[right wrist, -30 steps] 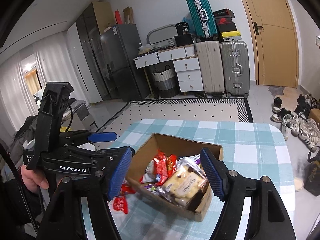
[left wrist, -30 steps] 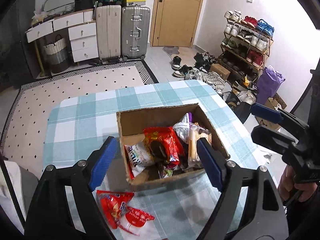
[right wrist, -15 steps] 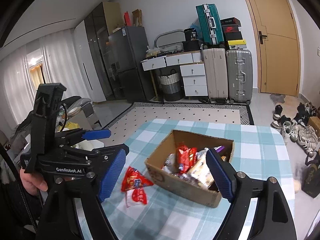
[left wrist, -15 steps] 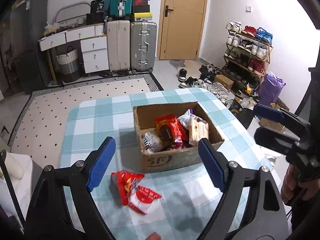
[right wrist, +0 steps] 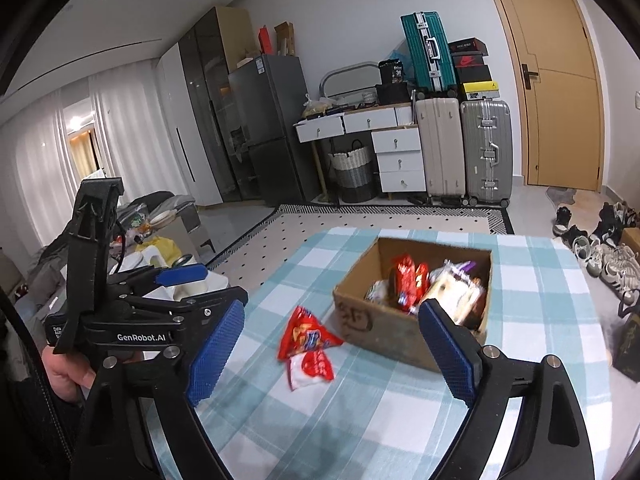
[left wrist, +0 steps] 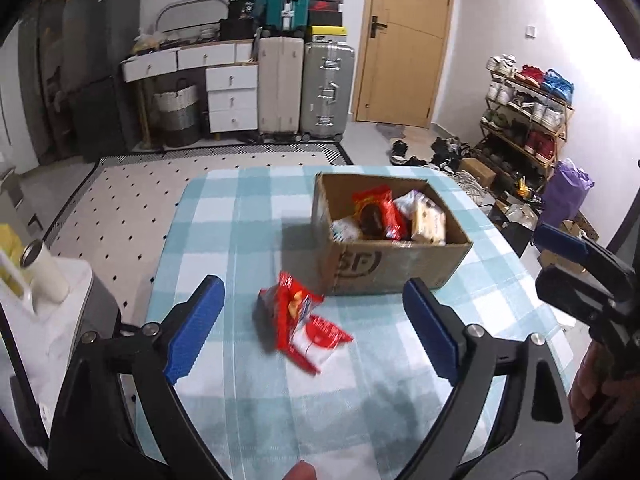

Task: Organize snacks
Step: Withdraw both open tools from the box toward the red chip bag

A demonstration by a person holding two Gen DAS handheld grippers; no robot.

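A brown cardboard box [left wrist: 400, 268] holding several snack packets stands on the checked tablecloth [left wrist: 248, 240]; it also shows in the right wrist view [right wrist: 376, 328]. Two red snack packets [left wrist: 300, 320] lie on the cloth just in front of the box's left corner, seen too in the right wrist view [right wrist: 308, 344]. My left gripper [left wrist: 312, 328] is open and empty, held above the near part of the table. My right gripper [right wrist: 332, 344] is open and empty, to the right of the left one.
A white side unit with a cup [left wrist: 44, 276] stands left of the table. Suitcases [left wrist: 304, 88], drawers and a door are at the back. A shoe rack [left wrist: 528, 120] and shoes line the right wall.
Both grippers have pulled back and up from the box, so more of the table shows. The two red packets now lie fully in view in front of the box.
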